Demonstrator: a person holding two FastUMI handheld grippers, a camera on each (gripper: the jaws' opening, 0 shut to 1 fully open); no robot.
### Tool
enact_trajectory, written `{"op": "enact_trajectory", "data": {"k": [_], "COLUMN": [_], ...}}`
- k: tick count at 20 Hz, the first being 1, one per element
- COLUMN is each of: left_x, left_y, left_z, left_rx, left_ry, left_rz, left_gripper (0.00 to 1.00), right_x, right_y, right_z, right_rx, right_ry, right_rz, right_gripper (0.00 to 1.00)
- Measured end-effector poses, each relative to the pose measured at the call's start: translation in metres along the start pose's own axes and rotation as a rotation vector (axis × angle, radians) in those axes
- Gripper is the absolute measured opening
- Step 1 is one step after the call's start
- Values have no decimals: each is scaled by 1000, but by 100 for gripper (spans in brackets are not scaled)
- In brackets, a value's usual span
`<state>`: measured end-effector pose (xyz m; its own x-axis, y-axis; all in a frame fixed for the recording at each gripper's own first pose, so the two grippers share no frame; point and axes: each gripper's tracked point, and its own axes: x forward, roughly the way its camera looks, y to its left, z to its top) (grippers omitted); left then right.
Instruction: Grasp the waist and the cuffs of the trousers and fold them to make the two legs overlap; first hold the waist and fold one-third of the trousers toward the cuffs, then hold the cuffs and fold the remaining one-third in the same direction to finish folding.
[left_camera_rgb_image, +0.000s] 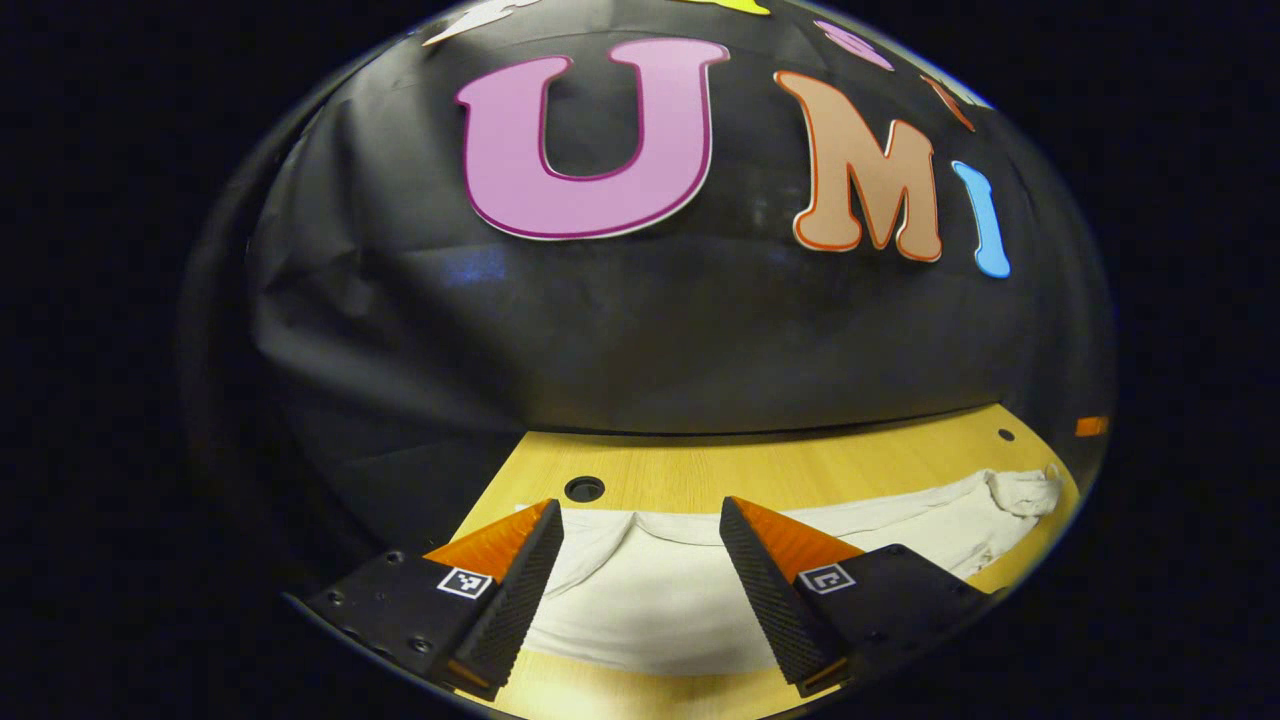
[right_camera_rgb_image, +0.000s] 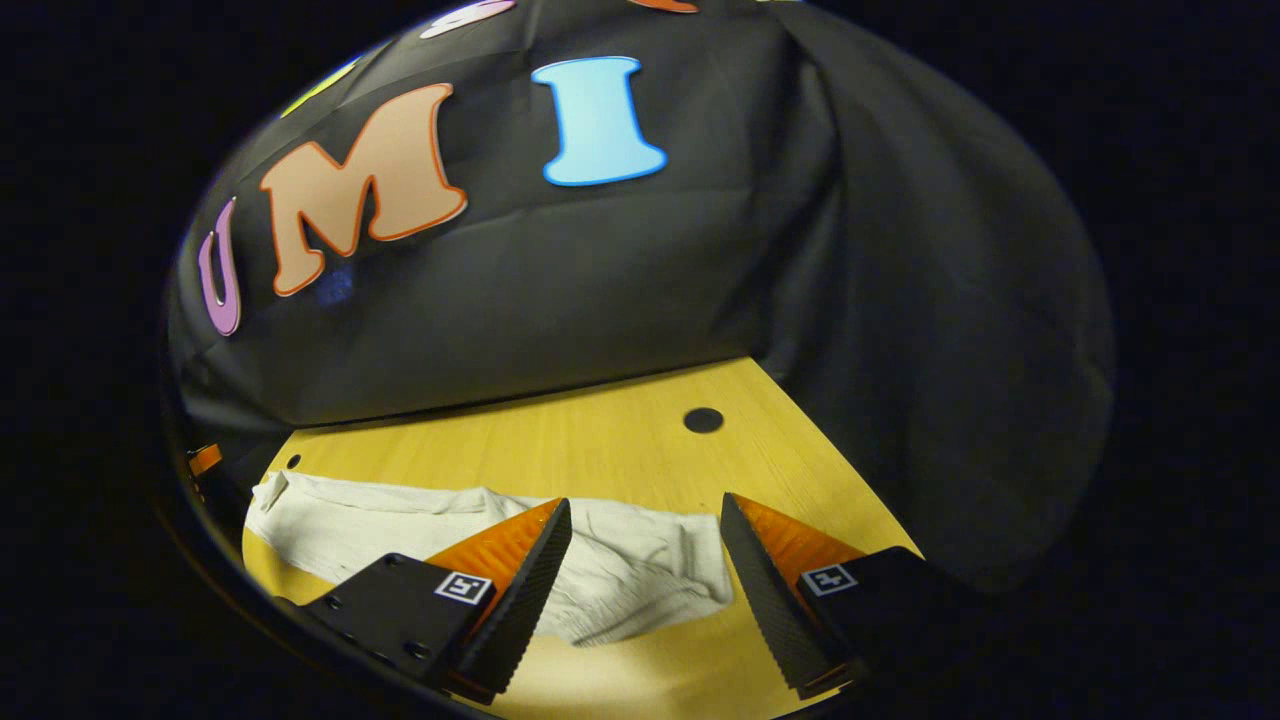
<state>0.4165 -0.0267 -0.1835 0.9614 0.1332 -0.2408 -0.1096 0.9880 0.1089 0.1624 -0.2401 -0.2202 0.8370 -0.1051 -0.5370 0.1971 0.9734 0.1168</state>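
White cloth is lying across the yellow wooden table (left_camera_rgb_image: 800, 465) in the left gripper view: the trousers (left_camera_rgb_image: 650, 590), stretched out flat and running away to the right, where one end is bunching up near the table's edge. I am holding my left hand-held gripper (left_camera_rgb_image: 640, 590) just above them with its fingers spread apart, gripping nothing. A dark round hole (left_camera_rgb_image: 584, 489) is sitting in the table beyond the cloth.

In the right gripper view, I am seeing the trousers (right_camera_rgb_image: 420, 535) reaching off to the left along the table (right_camera_rgb_image: 620, 450). My right hand-held gripper (right_camera_rgb_image: 645, 590) is hovering over their near end, fingers wide apart, nothing between them.
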Motion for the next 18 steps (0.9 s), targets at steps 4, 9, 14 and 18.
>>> {"op": "enact_trajectory", "data": {"k": [4,9,14,18], "left_x": [6,-10,-24,-32], "left_y": [1,-9,-18,-29], "left_z": [-10,-15,-21,-24], "left_rx": [11,6,43,56], "left_ry": [-11,8,29,35], "left_rz": [24,31,41,32], "left_gripper": [94,95,94,95], "right_x": [-2,15,43,62], "right_y": [-34,-36,-30,-26], "right_z": [-43,-96,-108,-104], "right_rx": [159,267,365,451], "right_ry": [59,151,159,143], "right_rz": [-4,46,74,91], "right_gripper": [96,92,96,93]}}
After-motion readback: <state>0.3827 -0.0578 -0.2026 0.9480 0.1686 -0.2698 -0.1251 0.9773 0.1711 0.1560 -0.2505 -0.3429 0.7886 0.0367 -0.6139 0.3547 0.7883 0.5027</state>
